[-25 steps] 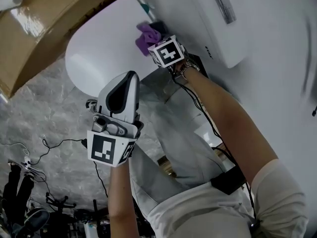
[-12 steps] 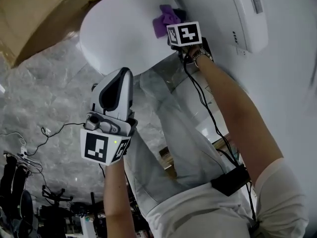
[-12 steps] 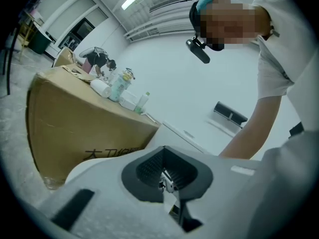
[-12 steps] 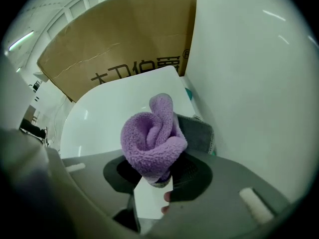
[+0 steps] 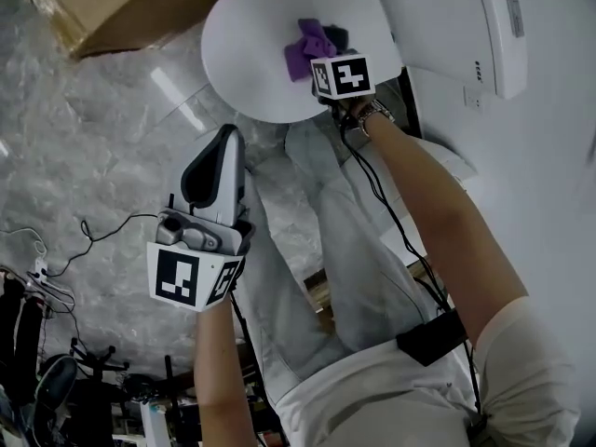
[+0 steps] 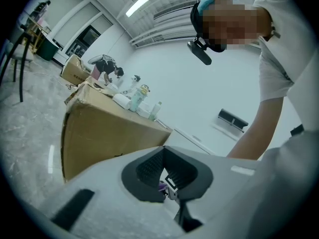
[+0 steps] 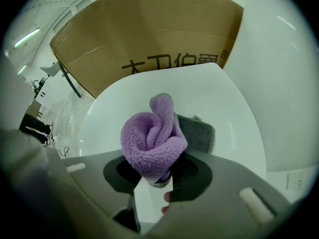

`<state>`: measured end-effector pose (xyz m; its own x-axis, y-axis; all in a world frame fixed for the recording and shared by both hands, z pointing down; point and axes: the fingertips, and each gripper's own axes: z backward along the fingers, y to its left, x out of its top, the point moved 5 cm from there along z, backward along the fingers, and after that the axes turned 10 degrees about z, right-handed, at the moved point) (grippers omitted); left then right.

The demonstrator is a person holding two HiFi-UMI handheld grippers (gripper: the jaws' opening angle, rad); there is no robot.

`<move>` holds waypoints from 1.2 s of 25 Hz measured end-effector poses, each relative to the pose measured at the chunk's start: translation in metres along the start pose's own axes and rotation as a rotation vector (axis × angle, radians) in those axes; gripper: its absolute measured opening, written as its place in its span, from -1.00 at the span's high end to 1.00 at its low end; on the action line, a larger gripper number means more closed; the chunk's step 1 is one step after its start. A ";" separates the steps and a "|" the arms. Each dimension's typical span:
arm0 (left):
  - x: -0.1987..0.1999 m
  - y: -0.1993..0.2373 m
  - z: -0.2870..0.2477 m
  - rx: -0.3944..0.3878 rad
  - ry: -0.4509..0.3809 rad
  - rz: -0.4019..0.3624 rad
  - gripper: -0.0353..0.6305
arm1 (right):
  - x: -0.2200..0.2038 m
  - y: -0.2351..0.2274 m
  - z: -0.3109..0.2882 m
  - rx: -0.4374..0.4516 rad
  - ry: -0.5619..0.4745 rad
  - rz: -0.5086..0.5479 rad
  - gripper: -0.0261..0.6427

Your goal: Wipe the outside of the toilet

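Right gripper [image 7: 155, 176] clenched on purple cloth [image 7: 152, 138], which sits against the toilet lid [image 7: 219, 93] just ahead of its jaws. Since a second ago the cloth has slid from lid's rear edge onto its top. Wiping looks under way, with most of the outside left. Left gripper [image 6: 167, 176] closed, empty, well behind.

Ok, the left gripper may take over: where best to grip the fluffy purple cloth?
Probably the bunched top of the fluffy purple cloth, which stands free past the right gripper, shut on its lower end. Come from the side of the white toilet lid, facing that gripper.
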<state>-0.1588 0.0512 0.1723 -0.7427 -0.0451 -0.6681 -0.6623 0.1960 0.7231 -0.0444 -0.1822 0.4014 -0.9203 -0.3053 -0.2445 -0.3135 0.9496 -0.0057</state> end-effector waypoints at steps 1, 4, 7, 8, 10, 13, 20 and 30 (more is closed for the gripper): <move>0.002 0.003 0.005 -0.001 -0.002 -0.001 0.88 | 0.002 0.007 -0.001 0.000 0.000 0.004 0.53; 0.007 0.014 0.023 0.004 -0.011 0.003 0.88 | 0.006 0.022 -0.003 -0.003 0.005 0.014 0.53; 0.010 0.024 0.039 0.015 -0.017 0.011 0.88 | 0.007 0.037 -0.004 -0.001 0.020 0.020 0.53; 0.011 0.028 0.044 0.020 -0.019 0.013 0.88 | 0.007 0.044 -0.004 0.000 0.024 0.015 0.53; 0.013 0.034 0.054 0.031 -0.026 0.018 0.88 | 0.008 0.062 -0.005 0.008 0.029 0.006 0.53; 0.018 0.038 0.063 0.035 -0.044 0.025 0.88 | 0.008 0.095 -0.007 0.036 0.035 0.047 0.53; 0.028 0.048 0.076 0.041 -0.073 0.025 0.88 | 0.014 0.145 -0.013 0.083 0.024 0.139 0.53; 0.022 0.045 0.074 0.093 -0.081 0.027 0.88 | 0.015 0.184 -0.017 0.186 0.008 0.279 0.53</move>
<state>-0.1973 0.1313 0.1772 -0.7471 0.0403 -0.6635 -0.6276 0.2865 0.7240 -0.1194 -0.0134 0.4132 -0.9666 -0.0315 -0.2544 -0.0017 0.9932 -0.1164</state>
